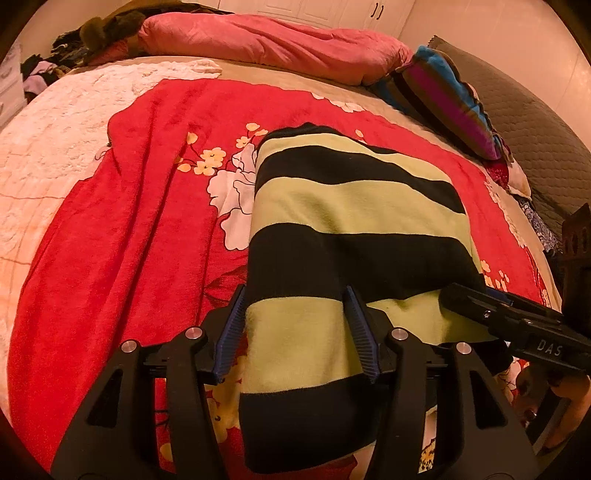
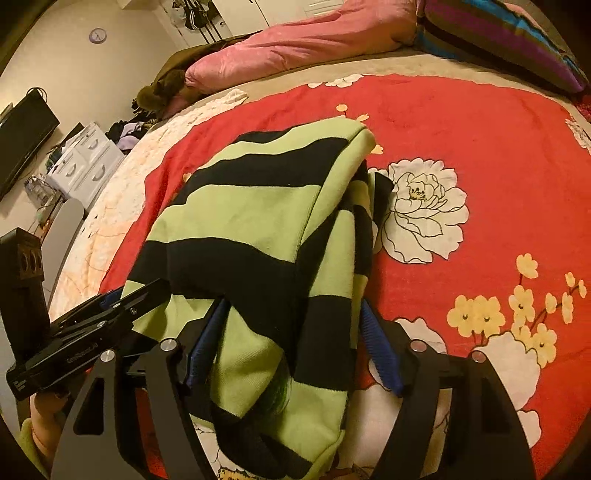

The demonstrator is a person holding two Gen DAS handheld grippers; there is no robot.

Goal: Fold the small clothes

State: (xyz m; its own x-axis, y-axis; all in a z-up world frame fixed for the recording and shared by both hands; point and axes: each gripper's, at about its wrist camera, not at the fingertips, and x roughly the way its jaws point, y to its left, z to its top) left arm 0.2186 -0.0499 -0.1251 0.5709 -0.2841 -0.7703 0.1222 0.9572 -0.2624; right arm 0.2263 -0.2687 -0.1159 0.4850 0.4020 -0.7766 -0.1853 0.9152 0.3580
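A bedroom under warm light: a wide bed (image 1: pixel 44 177) covered with a cream quilt and, over it, a red floral blanket (image 1: pixel 122 229). In the right wrist view, at the far left, a dark flat screen (image 2: pixel 22 136) hangs on the wall beside a white drawer unit (image 2: pixel 88 158), with a small round clock (image 2: pixel 98 35) higher up. Along the head of the bed lies a pink duvet (image 1: pixel 266 44), and to its right a striped cushion (image 1: pixel 450 99) in purple, blue and black.

In the middle of the red blanket lies the striped sweater (image 1: pixel 340 206), green and black, folded lengthwise into a long band with one edge doubled over itself.

The left tool (image 1: pixel 295 332) has its blue-padded fingers spread wide, straddling the near end of the sweater; the cloth runs between them, with clear space at the left pad. The right tool (image 2: pixel 291 343) is likewise released, its fingers apart on either side of the bunched near end. Each tool shows at the edge of the other's view, just beside the sweater's corner.
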